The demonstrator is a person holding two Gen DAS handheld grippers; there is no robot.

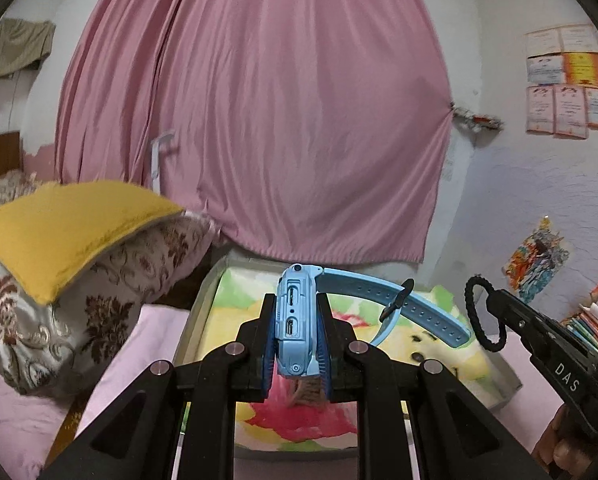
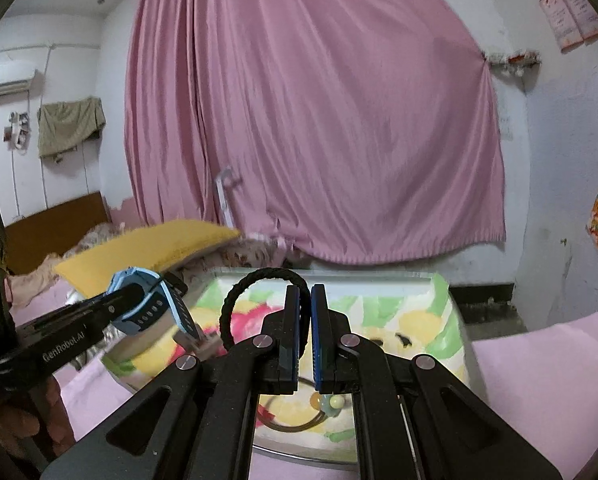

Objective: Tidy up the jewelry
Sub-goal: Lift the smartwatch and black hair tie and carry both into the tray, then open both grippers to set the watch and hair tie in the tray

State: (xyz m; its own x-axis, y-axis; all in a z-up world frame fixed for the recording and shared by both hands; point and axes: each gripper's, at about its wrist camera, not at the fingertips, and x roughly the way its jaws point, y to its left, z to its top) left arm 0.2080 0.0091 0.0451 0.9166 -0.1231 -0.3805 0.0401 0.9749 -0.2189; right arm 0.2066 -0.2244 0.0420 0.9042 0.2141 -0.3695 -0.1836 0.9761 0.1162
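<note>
Pink bed (image 1: 11, 408): floral tray (image 1: 203, 312), patterned pillow (image 1: 111, 280).

Pink curtain (image 1: 255, 112) over white wall (image 1: 531, 184), certificates (image 1: 567, 80) pinned right, yellow pillow (image 1: 63, 232), wooden headboard (image 2: 55, 232)

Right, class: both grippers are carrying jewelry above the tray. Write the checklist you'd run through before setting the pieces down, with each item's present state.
1. Left gripper clamps the blue watch body: ok.
2. Right gripper pinches the black braided bracelet: ok.
3. Watch strap clear of the bracelet: ok, a gap shows.
4. Both over the floral tray: ok.
5. Landing spot free: cannot tell; a beaded hair tie lies below.
</note>
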